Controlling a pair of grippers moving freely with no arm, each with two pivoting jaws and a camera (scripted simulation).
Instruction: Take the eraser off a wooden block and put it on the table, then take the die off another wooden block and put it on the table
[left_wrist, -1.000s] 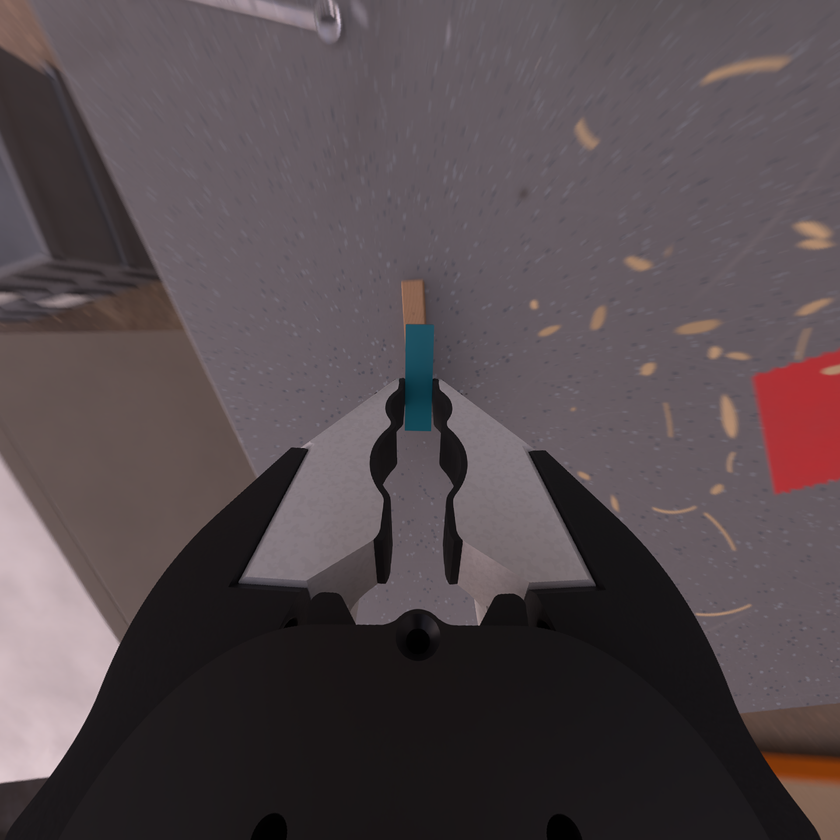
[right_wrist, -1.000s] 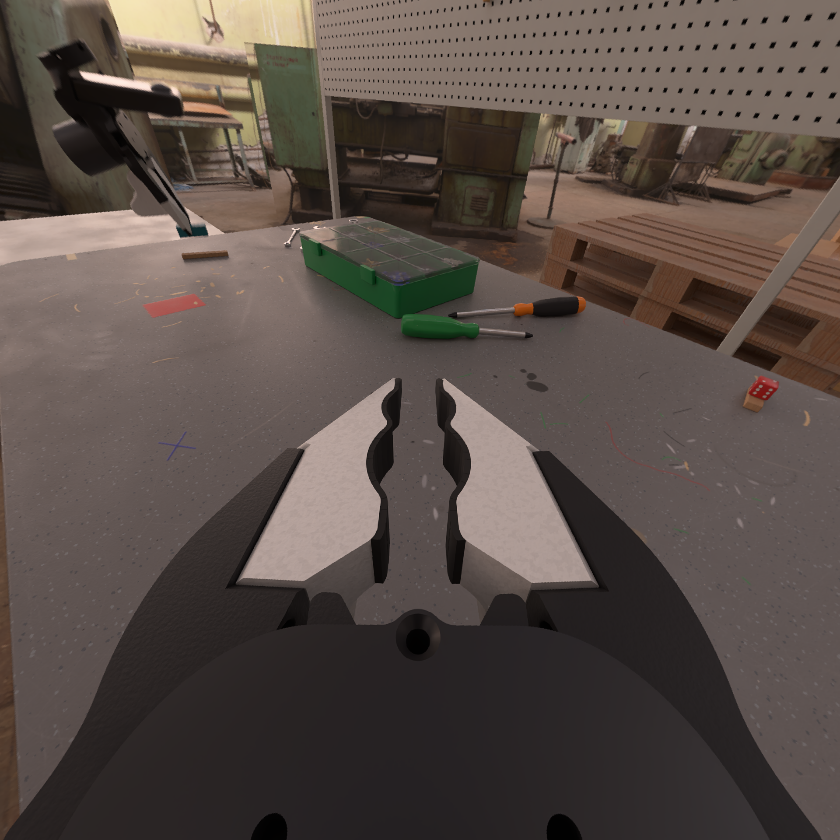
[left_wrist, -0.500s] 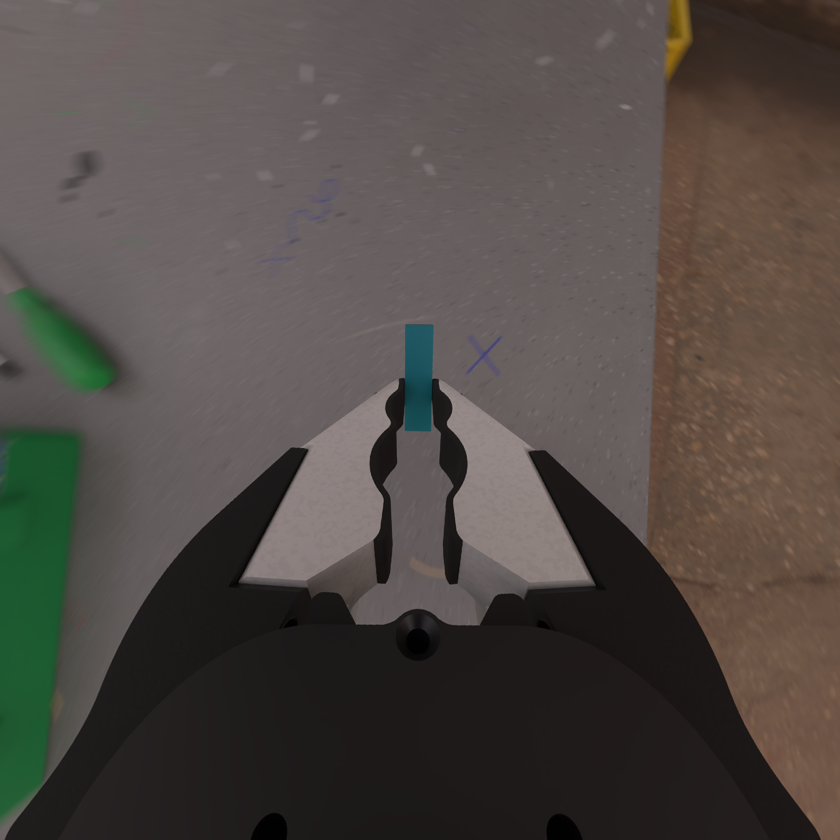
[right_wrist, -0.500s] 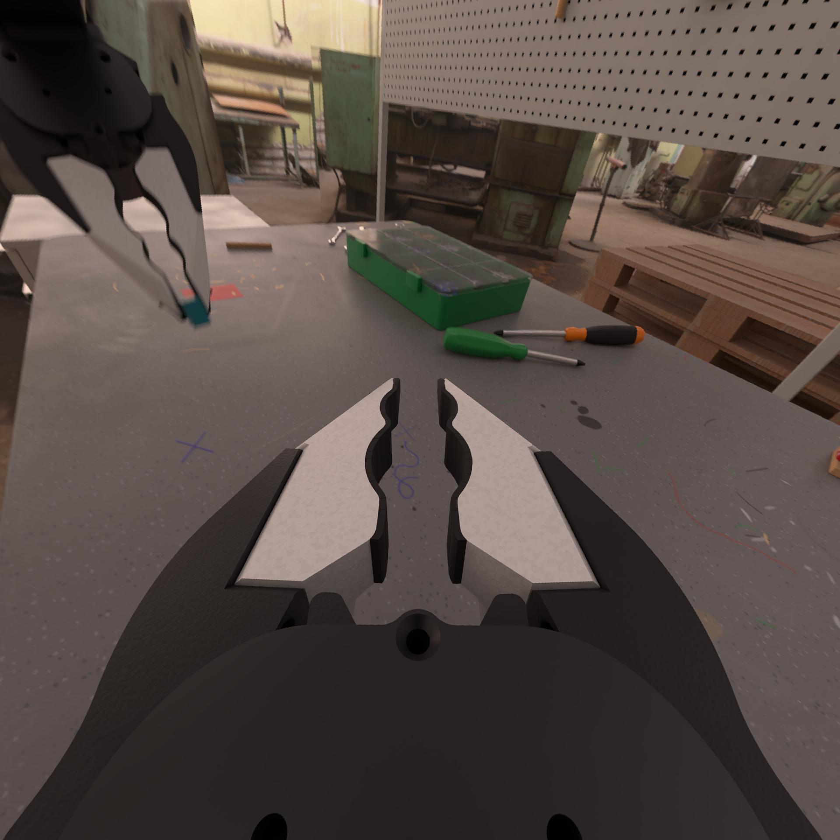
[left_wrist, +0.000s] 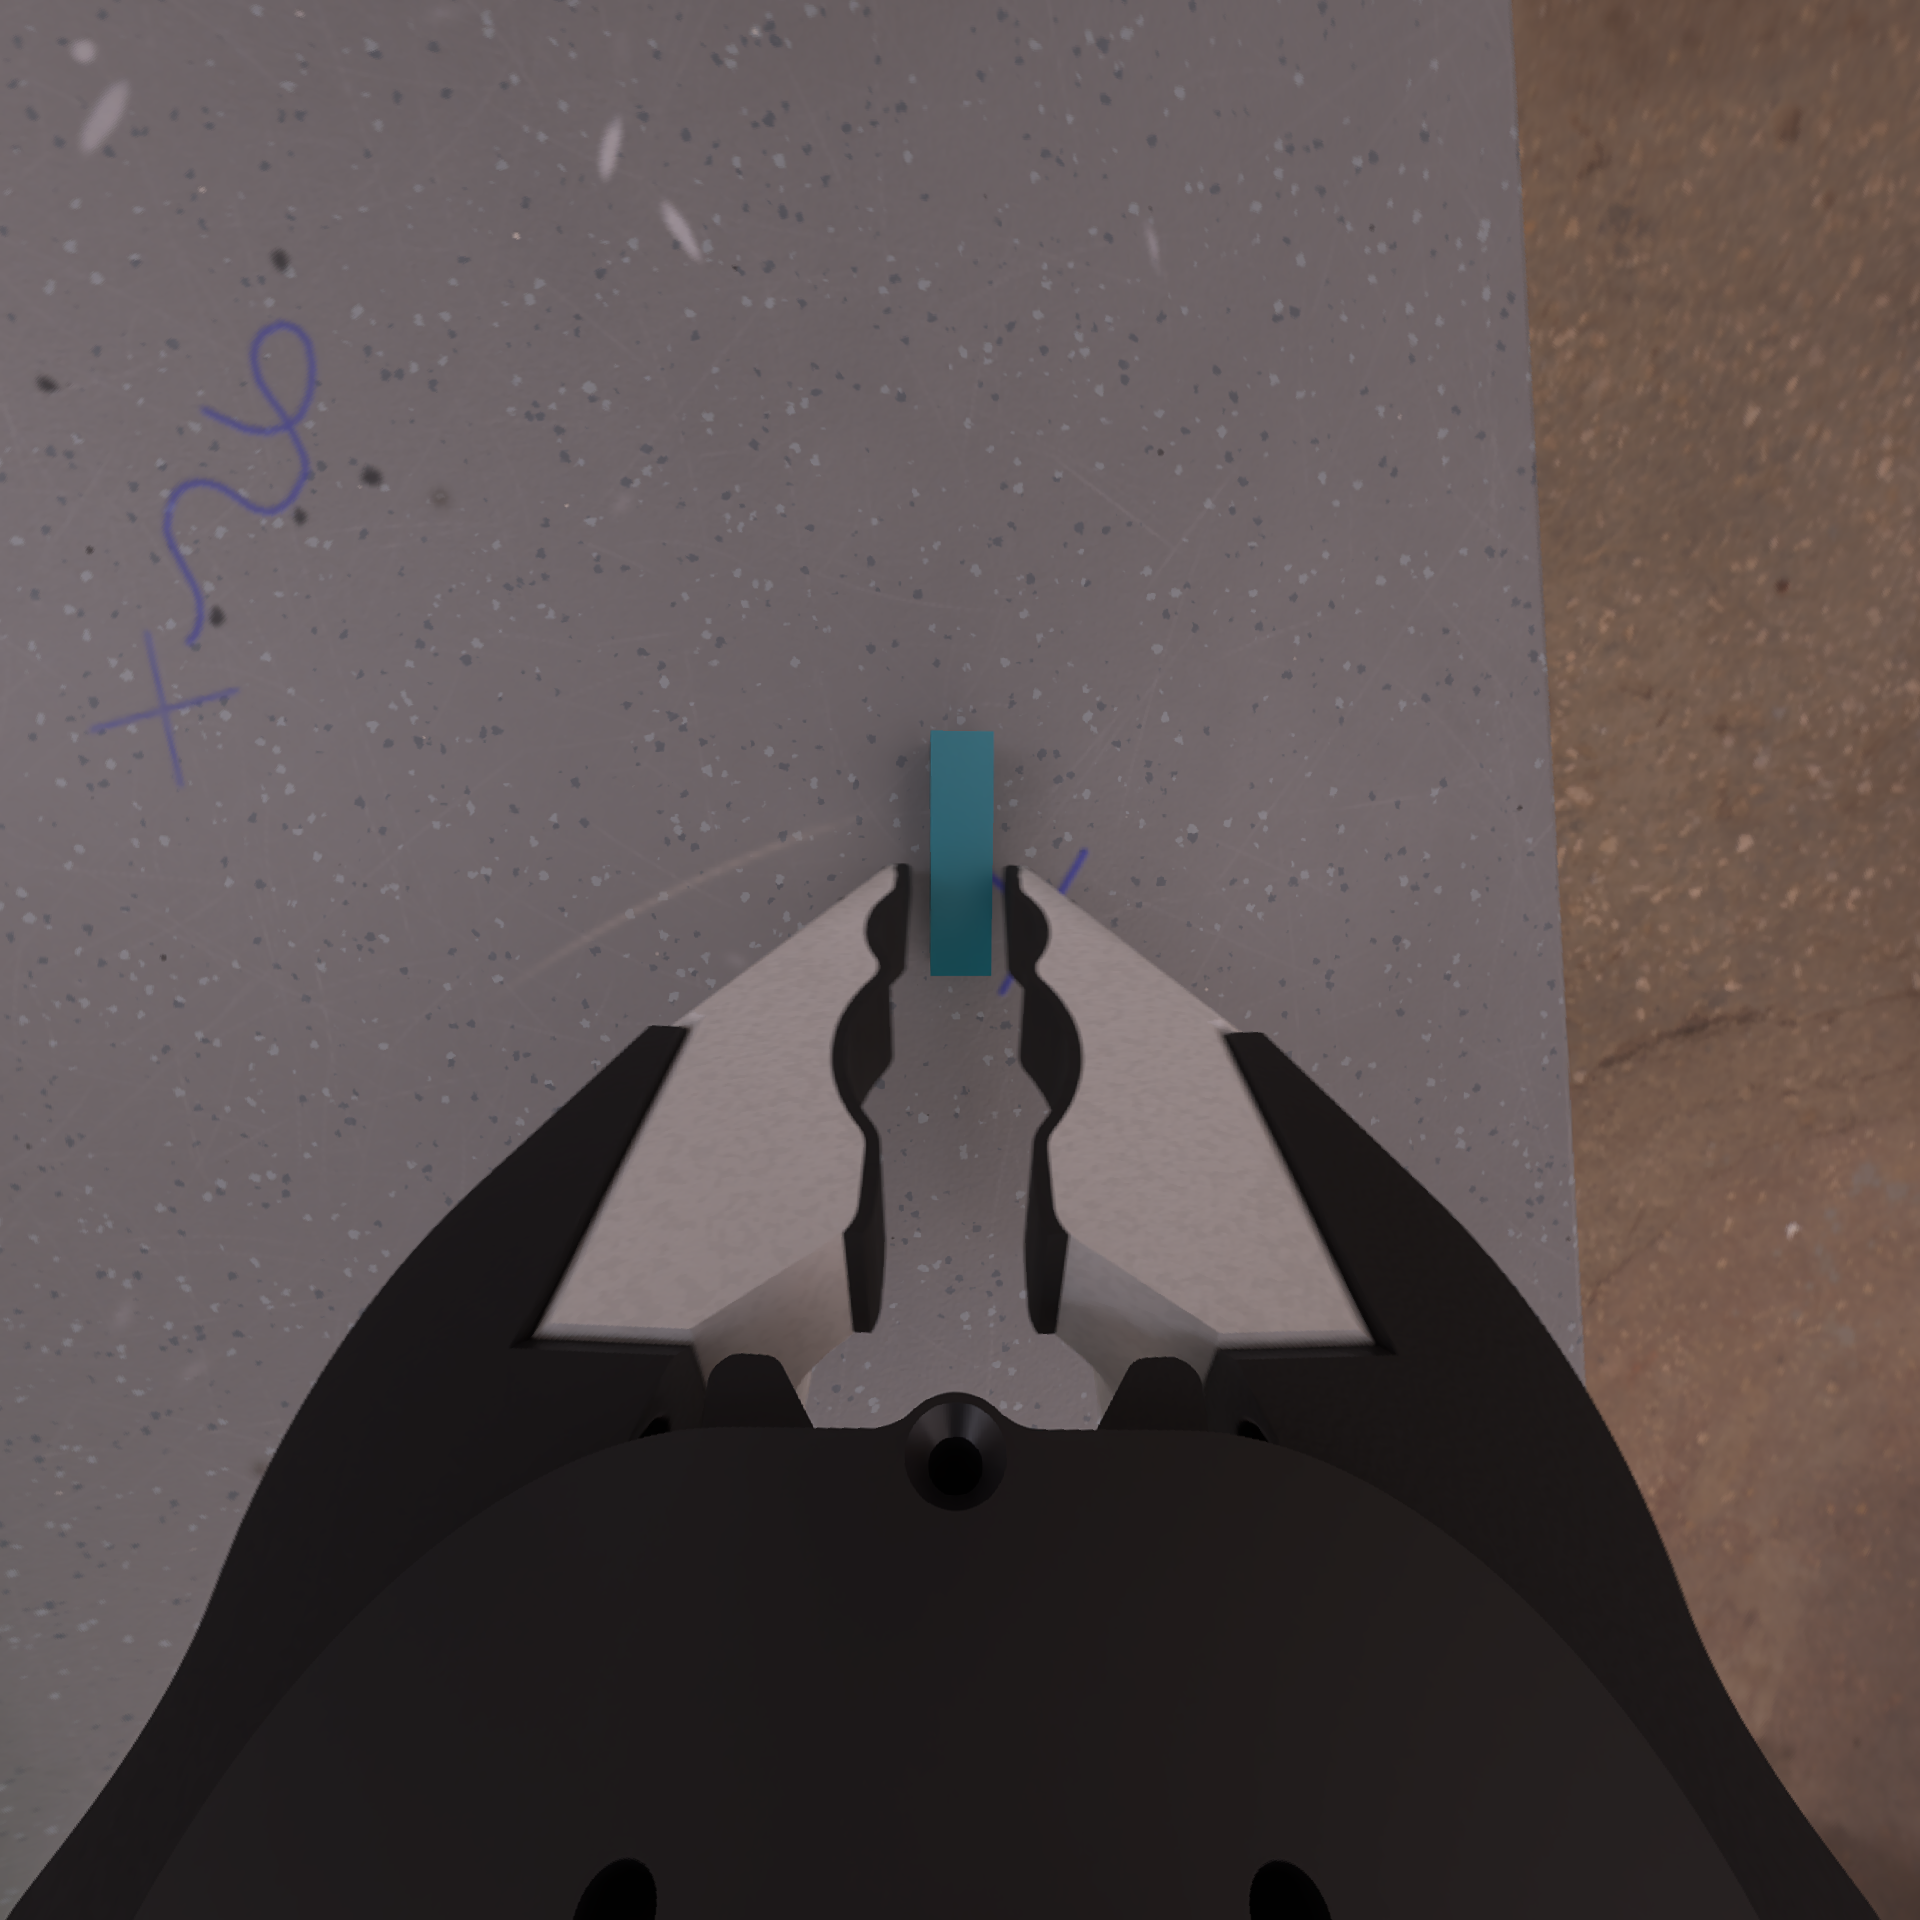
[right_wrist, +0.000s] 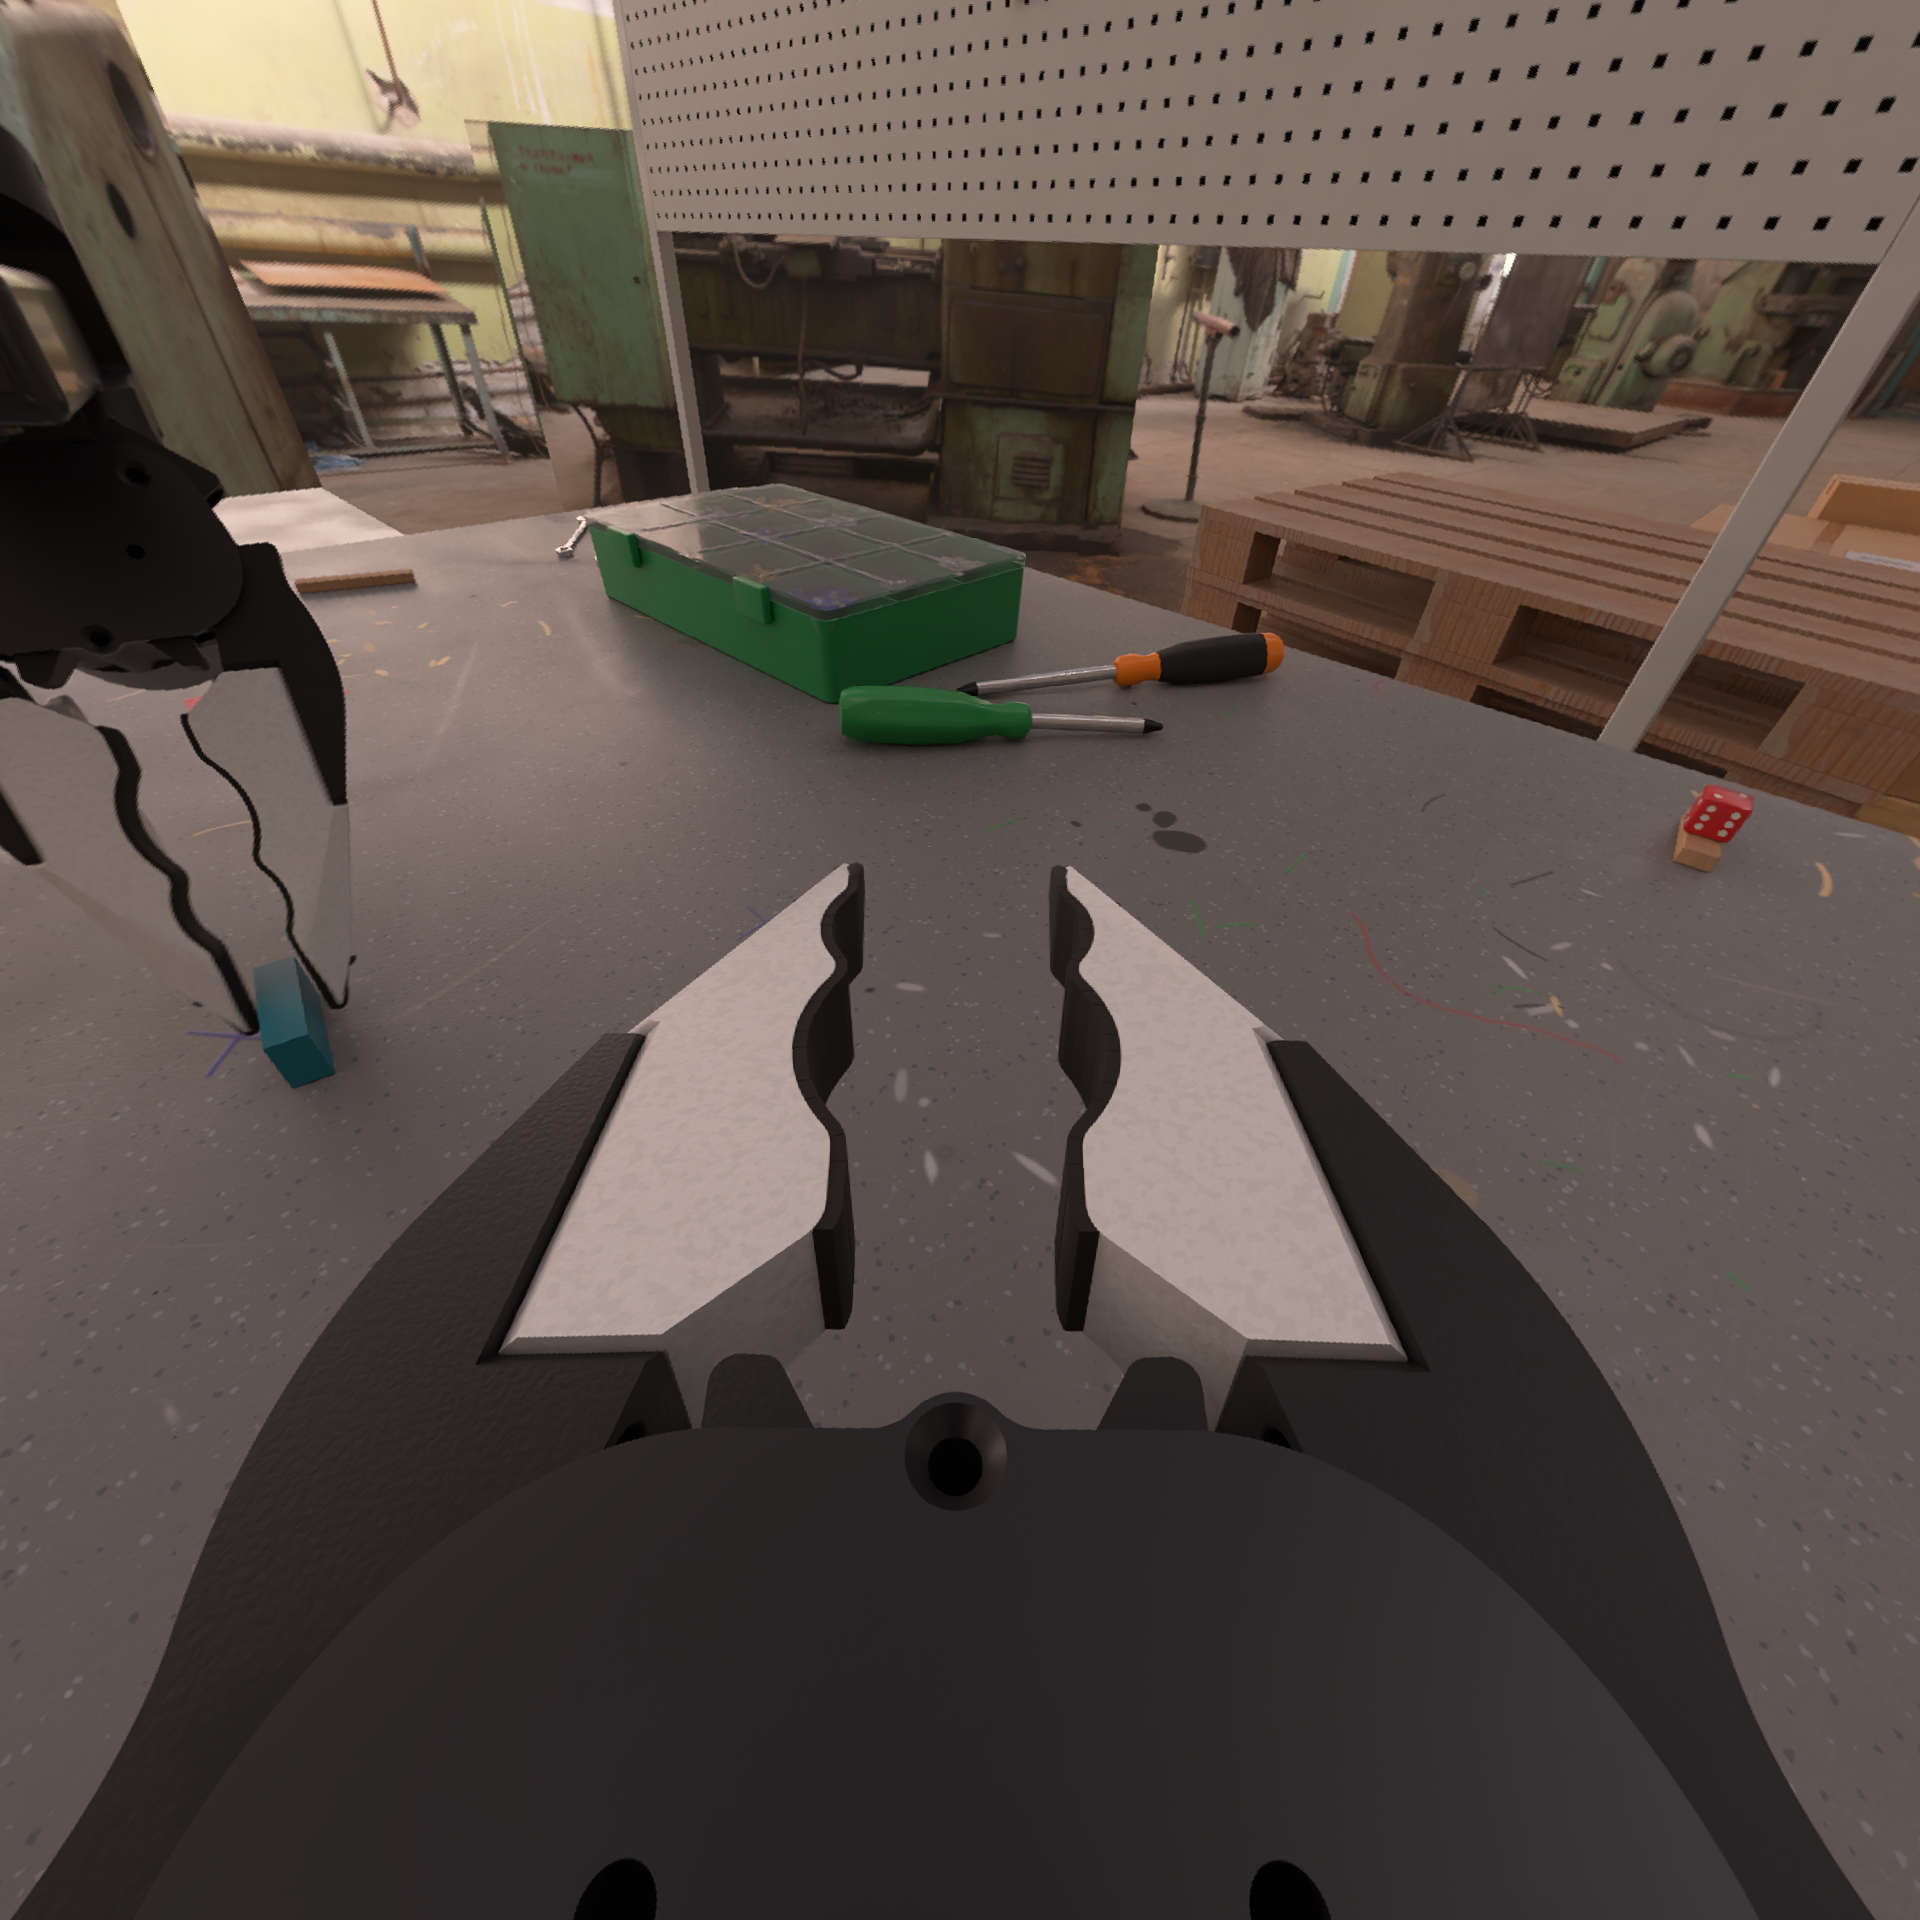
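Observation:
The teal eraser (left_wrist: 961, 852) stands on edge on the grey table (left_wrist: 623, 520), on a blue cross mark near the table's edge. My left gripper (left_wrist: 957, 873) points down at it, with the jaws slightly apart and a thin gap on each side of the eraser. In the right wrist view the eraser (right_wrist: 296, 1023) rests on the table between the left gripper's fingertips (right_wrist: 338, 992). My right gripper (right_wrist: 956, 873) is open and empty above the table's middle. The red die (right_wrist: 1716, 812) sits on a small wooden block (right_wrist: 1696, 854) at the far right. A thin wooden block (right_wrist: 355, 581) lies bare at the far left.
A green parts box (right_wrist: 821, 603) with a clear lid, a green screwdriver (right_wrist: 935, 717), an orange-and-black screwdriver (right_wrist: 1195, 662) and a small wrench (right_wrist: 569, 537) lie at the back. A pegboard (right_wrist: 1247, 104) stands behind. The table edge (left_wrist: 1538, 727) drops to the floor beside the eraser.
My left gripper carried the eraser from the thin wooden block down to the table and its jaws have parted from it. My right gripper's jaws have opened wider.

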